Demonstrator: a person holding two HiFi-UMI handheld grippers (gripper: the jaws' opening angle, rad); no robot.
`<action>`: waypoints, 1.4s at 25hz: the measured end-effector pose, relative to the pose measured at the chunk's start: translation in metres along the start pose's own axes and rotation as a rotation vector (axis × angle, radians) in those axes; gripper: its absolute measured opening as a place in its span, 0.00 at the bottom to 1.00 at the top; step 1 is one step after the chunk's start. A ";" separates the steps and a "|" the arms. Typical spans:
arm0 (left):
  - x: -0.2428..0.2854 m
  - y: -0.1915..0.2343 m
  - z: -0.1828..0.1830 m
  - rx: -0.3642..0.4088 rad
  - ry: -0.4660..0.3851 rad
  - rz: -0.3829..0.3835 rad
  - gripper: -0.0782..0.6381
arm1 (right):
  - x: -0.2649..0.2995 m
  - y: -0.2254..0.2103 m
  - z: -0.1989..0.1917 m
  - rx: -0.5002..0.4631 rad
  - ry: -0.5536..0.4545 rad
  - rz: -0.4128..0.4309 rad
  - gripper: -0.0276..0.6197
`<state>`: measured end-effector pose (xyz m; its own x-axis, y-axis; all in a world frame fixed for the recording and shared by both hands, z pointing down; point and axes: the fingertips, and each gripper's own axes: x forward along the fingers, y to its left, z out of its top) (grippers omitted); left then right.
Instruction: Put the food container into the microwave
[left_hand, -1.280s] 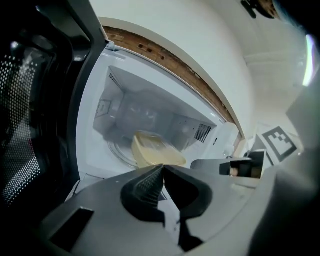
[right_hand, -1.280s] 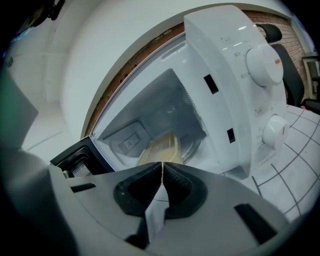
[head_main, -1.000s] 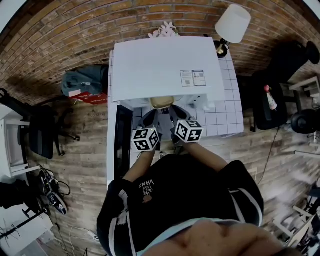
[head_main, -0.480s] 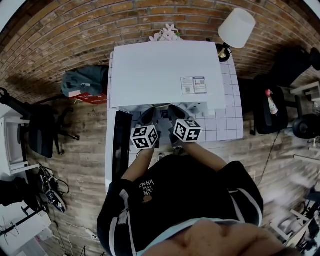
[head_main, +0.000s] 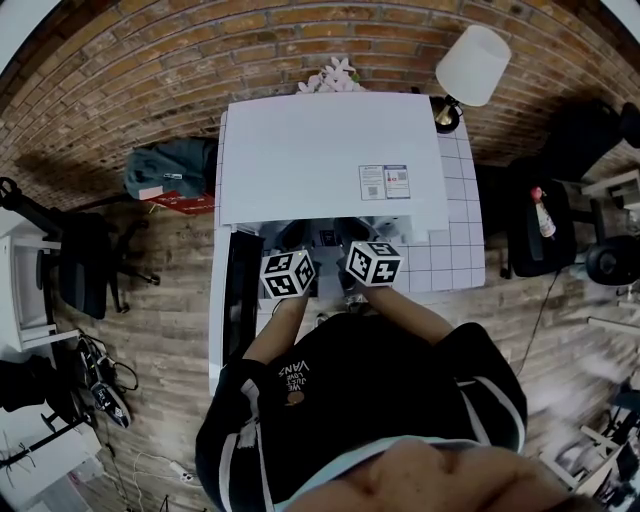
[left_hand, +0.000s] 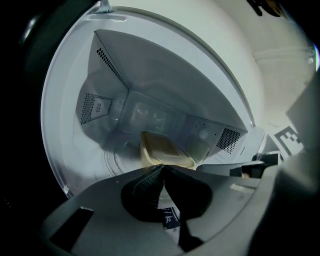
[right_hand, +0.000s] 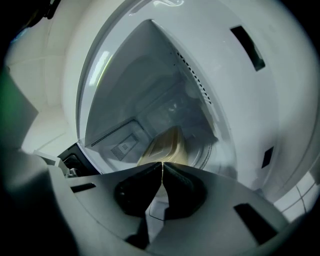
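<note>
Presently the left gripper (left_hand: 162, 166) and right gripper (right_hand: 161, 164) are both closed and empty, the food container (left_hand: 164, 148) lying inside the microwave (head_main: 330, 150) just beyond their tips.

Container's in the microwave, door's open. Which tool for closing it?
Left. The open door hangs left of the microwave, beside the left tool; the right tool would reach across. Both first release the food container.
</note>
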<state>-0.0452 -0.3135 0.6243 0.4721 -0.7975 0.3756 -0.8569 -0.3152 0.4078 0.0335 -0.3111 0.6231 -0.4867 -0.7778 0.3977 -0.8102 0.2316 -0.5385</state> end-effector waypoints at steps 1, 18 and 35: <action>0.000 0.000 0.000 -0.001 0.001 -0.001 0.13 | 0.000 0.000 0.001 -0.001 0.000 0.001 0.06; -0.025 -0.023 0.002 0.011 -0.021 -0.057 0.13 | -0.026 0.013 0.006 0.001 -0.047 0.017 0.06; -0.080 -0.056 -0.001 0.087 -0.049 -0.155 0.13 | -0.082 0.035 -0.003 -0.002 -0.152 -0.032 0.06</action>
<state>-0.0348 -0.2314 0.5726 0.5912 -0.7592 0.2722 -0.7903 -0.4780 0.3833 0.0438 -0.2369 0.5739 -0.4057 -0.8643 0.2973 -0.8251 0.2064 -0.5260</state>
